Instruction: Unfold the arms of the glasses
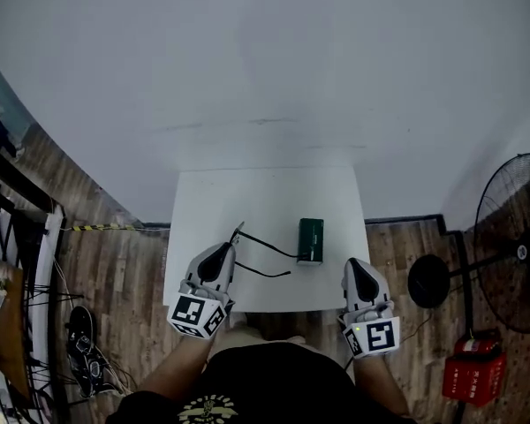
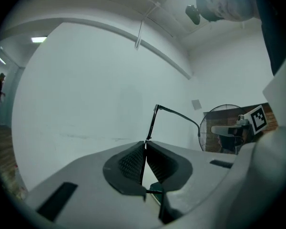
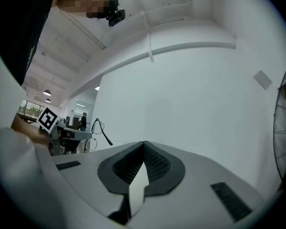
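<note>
Pinching the glasses (image 2: 151, 123) by the frame between the closed jaws of the left gripper (image 2: 145, 146), apparently steadying them with arms swung out beyond the tips, well apart from the right gripper (image 3: 144, 146), its jaws pressed together on nothing.

1. The shirt (image 1: 247, 382) is black, with a yellowish print (image 1: 208, 408) on its front.
2. The left gripper (image 1: 233, 238) and the right gripper (image 1: 352, 262) each have a light grey moulded shell that narrows away from the shirt.
3. The pads (image 2: 129, 163) are black and finely ribbed, set in dark wedge-shaped recesses.
4. Dark rectangular slots (image 3: 231, 202) mark each shell.
5. At the shirt end, each gripper has a white marker cube (image 1: 199, 314) with black square markers.
</note>
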`<state>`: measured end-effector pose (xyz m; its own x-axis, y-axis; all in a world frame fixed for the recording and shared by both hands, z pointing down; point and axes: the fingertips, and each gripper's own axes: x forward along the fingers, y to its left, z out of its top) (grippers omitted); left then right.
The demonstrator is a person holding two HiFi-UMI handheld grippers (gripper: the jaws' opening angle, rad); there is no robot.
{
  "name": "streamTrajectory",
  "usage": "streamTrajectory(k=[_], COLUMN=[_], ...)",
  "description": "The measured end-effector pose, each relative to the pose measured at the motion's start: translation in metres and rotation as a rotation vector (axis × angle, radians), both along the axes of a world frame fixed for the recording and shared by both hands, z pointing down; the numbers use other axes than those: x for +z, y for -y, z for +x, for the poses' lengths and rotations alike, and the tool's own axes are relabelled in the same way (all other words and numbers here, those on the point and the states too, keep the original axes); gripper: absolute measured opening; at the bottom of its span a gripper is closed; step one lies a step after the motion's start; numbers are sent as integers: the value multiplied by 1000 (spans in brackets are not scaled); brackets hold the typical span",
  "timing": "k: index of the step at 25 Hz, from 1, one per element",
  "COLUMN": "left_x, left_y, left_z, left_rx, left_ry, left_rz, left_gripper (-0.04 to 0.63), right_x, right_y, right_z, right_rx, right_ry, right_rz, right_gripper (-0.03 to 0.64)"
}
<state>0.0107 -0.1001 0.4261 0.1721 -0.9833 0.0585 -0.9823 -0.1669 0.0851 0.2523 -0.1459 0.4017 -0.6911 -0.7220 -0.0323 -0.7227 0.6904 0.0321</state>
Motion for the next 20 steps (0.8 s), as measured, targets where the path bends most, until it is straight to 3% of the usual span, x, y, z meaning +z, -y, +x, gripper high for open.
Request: streamTrajectory(k=[8, 20], left_x=[-11, -2], left_y=[-17, 36], left_z=[-29, -77], left_rx=[-51, 53], left_ry=[80, 50], left_rz=[-14, -10], left_gripper=[21, 21], right_x=[-3, 0], right_y=[8, 29], right_z=[-20, -72], right_rx=[-10, 71], right_ry=[-5, -44], right_rz=[2, -27], right_gripper=[-2, -2])
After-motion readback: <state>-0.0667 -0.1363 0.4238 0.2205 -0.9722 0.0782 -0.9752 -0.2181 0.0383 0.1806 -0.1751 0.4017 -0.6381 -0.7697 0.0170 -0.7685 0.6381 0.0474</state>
